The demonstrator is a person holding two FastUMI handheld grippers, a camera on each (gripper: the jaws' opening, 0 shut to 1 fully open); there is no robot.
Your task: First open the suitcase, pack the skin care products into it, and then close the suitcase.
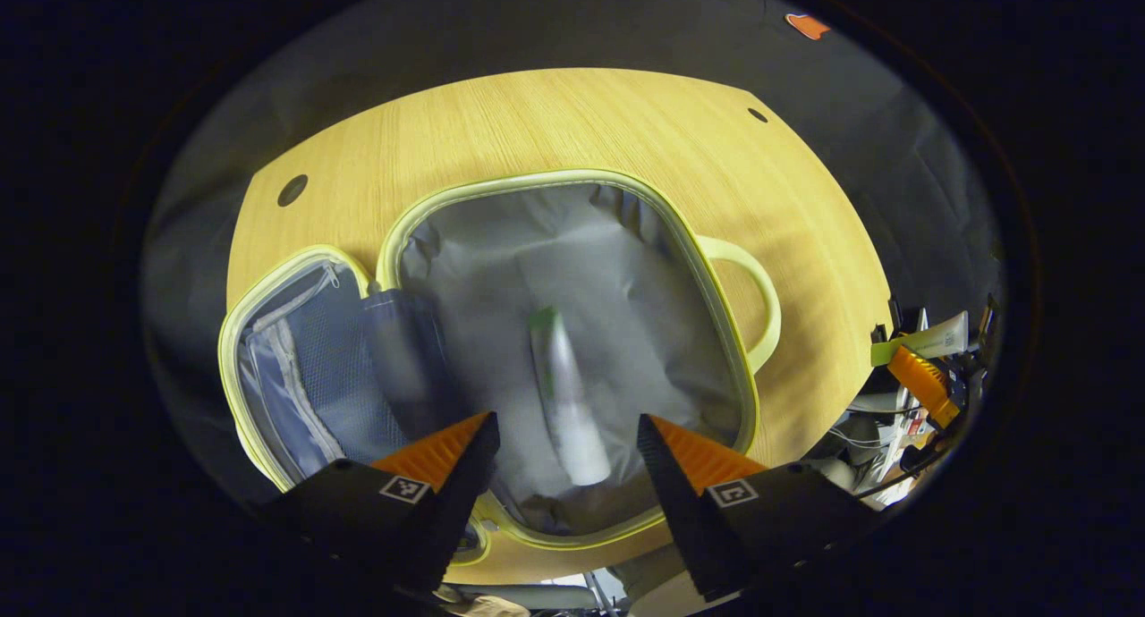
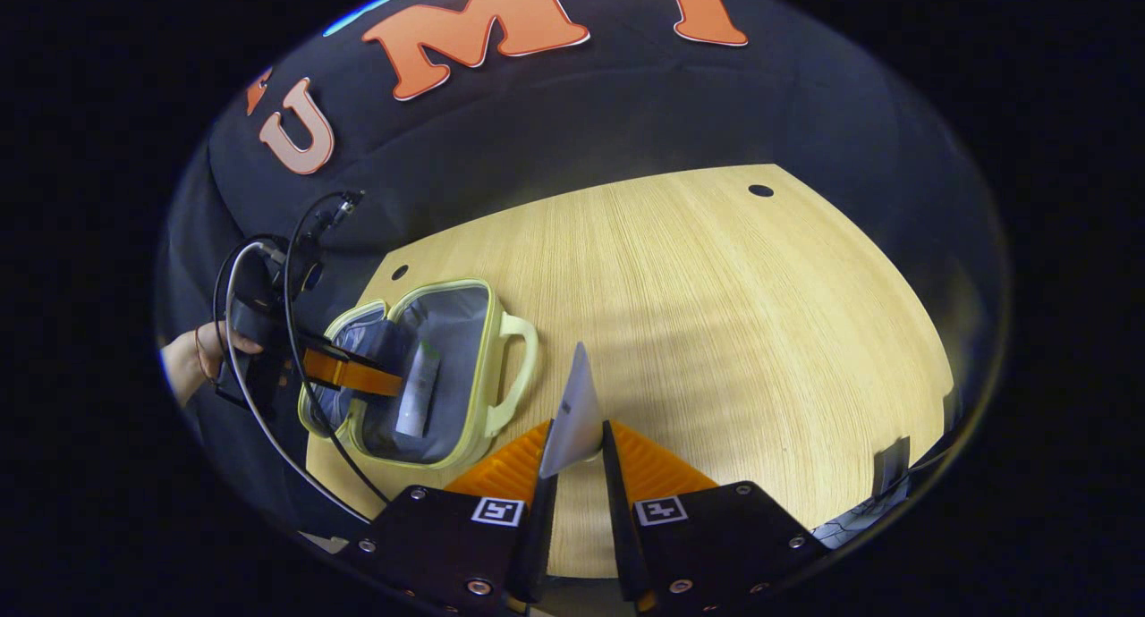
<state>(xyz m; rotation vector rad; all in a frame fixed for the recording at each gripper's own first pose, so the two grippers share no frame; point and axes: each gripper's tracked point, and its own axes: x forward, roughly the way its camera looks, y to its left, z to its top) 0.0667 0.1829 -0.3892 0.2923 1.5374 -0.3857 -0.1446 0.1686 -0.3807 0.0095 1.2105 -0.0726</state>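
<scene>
plainly, with the left gripper (image 1: pixel 565 438) spread above the bottle (image 1: pixel 565 393) in the open suitcase (image 1: pixel 716 304), the right gripper (image 2: pixel 574 452) pinches a tube (image 2: pixel 574 411) by its end, which may slip.

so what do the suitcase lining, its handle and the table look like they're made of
Suitcase lining: thin grey fabric, probably nylon or polyester; it creases and has a soft sheen.
Handle: pale green, smooth and holding a rigid loop, so likely plastic or coated leatherette; hard to tell which.
Table: light wood-grain surface, matte and even, probably laminate rather than solid wood.
</scene>
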